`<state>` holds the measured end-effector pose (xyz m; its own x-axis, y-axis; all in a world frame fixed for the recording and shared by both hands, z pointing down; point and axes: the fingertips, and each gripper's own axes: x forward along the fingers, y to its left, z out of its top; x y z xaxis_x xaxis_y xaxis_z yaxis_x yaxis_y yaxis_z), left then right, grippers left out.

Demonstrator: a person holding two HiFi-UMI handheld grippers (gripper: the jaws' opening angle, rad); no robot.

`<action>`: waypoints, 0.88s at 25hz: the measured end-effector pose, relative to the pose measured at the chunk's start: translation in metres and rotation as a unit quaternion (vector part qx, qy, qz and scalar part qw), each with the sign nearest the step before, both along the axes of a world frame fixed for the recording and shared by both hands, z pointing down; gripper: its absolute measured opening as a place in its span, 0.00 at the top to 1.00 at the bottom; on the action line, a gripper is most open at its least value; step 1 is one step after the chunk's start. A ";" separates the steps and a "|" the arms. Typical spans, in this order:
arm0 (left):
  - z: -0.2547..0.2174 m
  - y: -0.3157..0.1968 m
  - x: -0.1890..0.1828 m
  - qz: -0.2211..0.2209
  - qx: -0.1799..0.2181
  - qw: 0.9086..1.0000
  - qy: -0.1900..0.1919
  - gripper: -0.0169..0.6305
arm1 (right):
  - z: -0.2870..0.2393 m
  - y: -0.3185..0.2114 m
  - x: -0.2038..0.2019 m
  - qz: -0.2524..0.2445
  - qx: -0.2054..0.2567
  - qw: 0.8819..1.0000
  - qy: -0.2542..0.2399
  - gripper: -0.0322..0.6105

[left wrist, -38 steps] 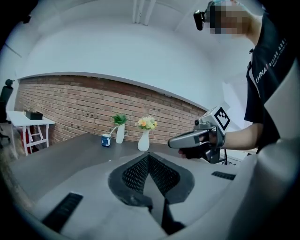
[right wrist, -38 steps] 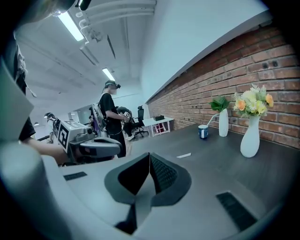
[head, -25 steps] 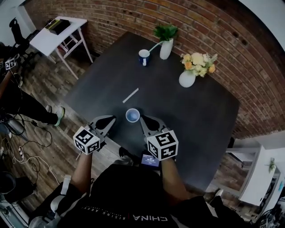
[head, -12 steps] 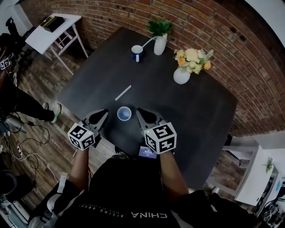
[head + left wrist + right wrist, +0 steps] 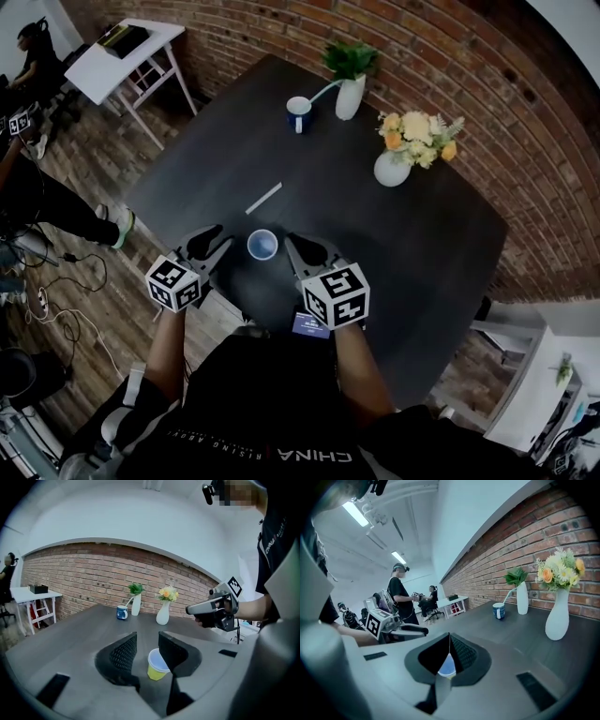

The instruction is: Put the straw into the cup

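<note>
Right now the left tool is opening its jaws with nothing between the pads, while the right tool has its jaws pressed together and empty. The cup stands upright on the dark worktop between the two tools, just past their tips, touched by neither. Beyond it, a little to the left, the straw lies flat on the worktop, apart from the cup. Farther back stand a mug, a white vase with green leaves and a vase of flowers, near the brick wall
</note>
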<state>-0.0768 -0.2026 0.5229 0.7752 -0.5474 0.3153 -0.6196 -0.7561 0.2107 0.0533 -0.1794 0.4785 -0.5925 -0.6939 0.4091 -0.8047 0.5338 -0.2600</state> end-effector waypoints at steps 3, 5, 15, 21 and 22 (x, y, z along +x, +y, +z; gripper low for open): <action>0.013 -0.008 0.001 0.008 -0.013 1.000 -0.018 0.78 | 0.004 -0.004 0.000 -0.003 -0.004 1.000 0.000 0.94; 0.026 -0.014 0.004 0.020 -0.024 0.999 -0.041 0.78 | 0.009 -0.007 0.000 -0.005 -0.010 1.000 -0.001 0.94; 0.098 -0.061 0.015 0.031 -0.081 0.986 -0.145 0.78 | 0.031 -0.028 -0.001 -0.017 -0.032 0.999 0.008 0.94; 0.138 -0.082 0.029 0.036 -0.114 0.977 -0.177 0.78 | 0.036 -0.044 0.004 -0.017 -0.037 0.999 0.008 0.94; 0.141 -0.084 0.030 0.036 -0.118 0.976 -0.182 0.78 | 0.037 -0.046 0.006 -0.016 -0.038 0.999 0.008 0.94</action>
